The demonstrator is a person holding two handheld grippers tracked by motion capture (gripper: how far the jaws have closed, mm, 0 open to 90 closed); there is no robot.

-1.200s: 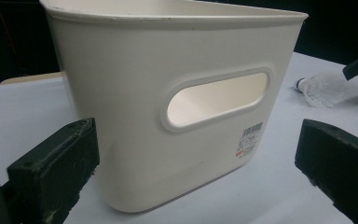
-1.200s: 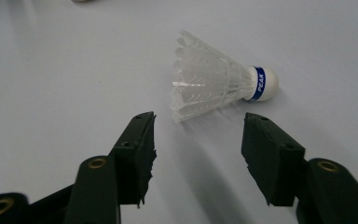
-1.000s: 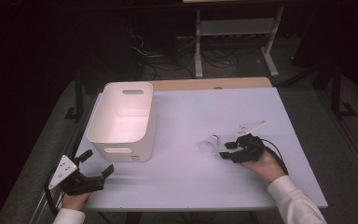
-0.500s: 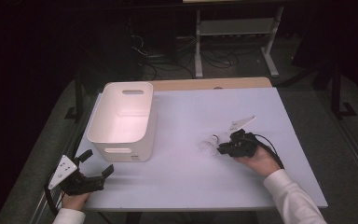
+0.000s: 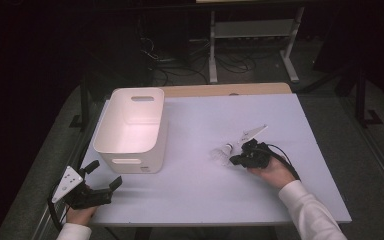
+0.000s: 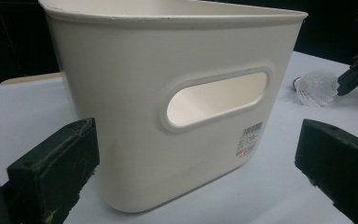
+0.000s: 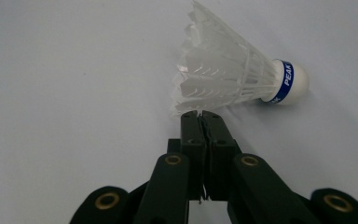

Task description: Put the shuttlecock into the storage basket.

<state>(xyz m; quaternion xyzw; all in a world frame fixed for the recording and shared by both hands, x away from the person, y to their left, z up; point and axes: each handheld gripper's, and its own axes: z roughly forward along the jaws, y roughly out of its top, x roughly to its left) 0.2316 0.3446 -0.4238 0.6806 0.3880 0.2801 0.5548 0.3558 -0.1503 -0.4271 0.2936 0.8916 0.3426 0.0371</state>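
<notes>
A white feather shuttlecock (image 5: 222, 152) (image 7: 228, 74) with a blue band at its cork lies on its side on the pale table (image 5: 205, 200). My right gripper (image 5: 232, 160) (image 7: 199, 114) lies low on the table just right of it. Its jaws have just been closing and now stand together, pinching the rim of the feather skirt. My left gripper (image 5: 105, 174) (image 6: 198, 161) rests at the table's near left corner, jaws wide open with nothing between them, facing the white bin's (image 5: 140, 162) (image 6: 121, 93) handle end. In the left gripper view the shuttlecock (image 6: 314, 87) and right gripper (image 6: 349, 81) appear beyond the bin.
The white plastic bin stands upright on the left half of the table, with a cut-out handle in each end. A wooden strip (image 5: 225, 90) runs along the table's far edge. Beyond it, cables and a metal stand (image 5: 250, 30) are on the dark floor.
My right gripper has slid a little left toward the shuttlecock and its jaws have closed at the feather rim. The left gripper and bin have not moved.
</notes>
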